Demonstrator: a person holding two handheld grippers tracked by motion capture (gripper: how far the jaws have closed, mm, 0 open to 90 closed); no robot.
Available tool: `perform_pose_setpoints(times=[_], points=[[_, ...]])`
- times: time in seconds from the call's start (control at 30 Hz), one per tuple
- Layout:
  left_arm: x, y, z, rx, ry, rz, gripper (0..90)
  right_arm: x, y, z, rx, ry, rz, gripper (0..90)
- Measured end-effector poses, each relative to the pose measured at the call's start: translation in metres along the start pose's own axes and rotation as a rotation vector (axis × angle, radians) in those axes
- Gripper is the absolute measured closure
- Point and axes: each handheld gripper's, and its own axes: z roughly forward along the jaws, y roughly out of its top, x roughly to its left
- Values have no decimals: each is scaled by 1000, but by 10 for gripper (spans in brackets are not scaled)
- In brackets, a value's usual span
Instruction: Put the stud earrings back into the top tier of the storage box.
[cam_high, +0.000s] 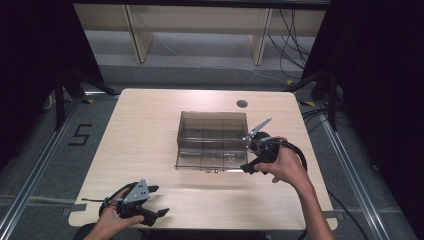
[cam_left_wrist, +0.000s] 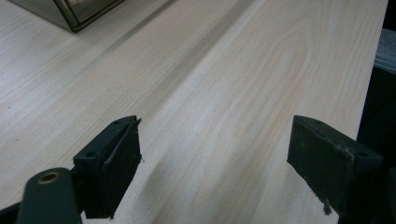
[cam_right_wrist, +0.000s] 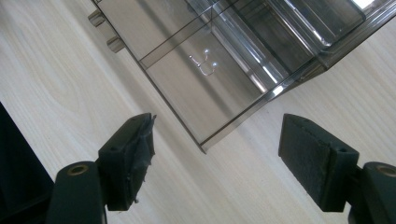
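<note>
A smoky transparent compartment box sits in the middle of the table, its flat lid lying toward the near side. My right gripper is at the box's near right corner. In the right gripper view its jaws stand open, with the lid's corner just ahead of the gap and nothing pressed between the pads. A small shiny metal piece shows through the plastic. My left gripper rests near the table's front left edge, open over bare wood.
The light wooden table has a round cable hole at the back right. A corner of the box shows far ahead in the left gripper view. Two latch tabs stick out from the lid's edge. Dark floor surrounds the table.
</note>
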Motion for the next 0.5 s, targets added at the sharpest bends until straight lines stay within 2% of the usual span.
perform_pose_setpoints(times=[0.03,0.07,0.1,0.13,0.2,0.23,0.27,0.3,0.33,0.37,0.4,0.43,0.47,0.5], points=[[2,1,-2,29,-1,28,167,0,-1,1,-4,-2,-7,269],[-1,0,0,17,0,-7,167,1,-2,1,3,-4,16,266],[0,0,-1,25,-3,-2,167,2,-4,1,5,-3,25,263],[1,0,-2,35,-3,7,167,1,-5,2,-9,1,7,264],[0,0,0,0,1,0,167,2,-7,1,-7,3,20,263],[2,1,-1,21,-1,27,166,1,-9,2,-22,0,7,261],[-1,0,0,17,1,-8,167,2,-10,2,-26,0,17,258],[-1,0,0,8,-4,-13,167,2,-11,1,-19,-2,25,256],[-1,0,0,13,-1,-12,167,1,-13,1,-34,-2,10,252],[2,0,-1,24,1,21,166,2,-14,0,-31,-2,27,249],[2,0,-1,22,1,22,166,3,-15,0,-34,0,38,247],[1,0,-1,32,2,12,166,2,-17,1,-47,4,29,244],[-1,0,0,8,-4,-17,166,2,-18,1,-57,-5,33,238],[-1,0,0,17,-3,-13,166,2,-19,1,-49,12,42,232]])
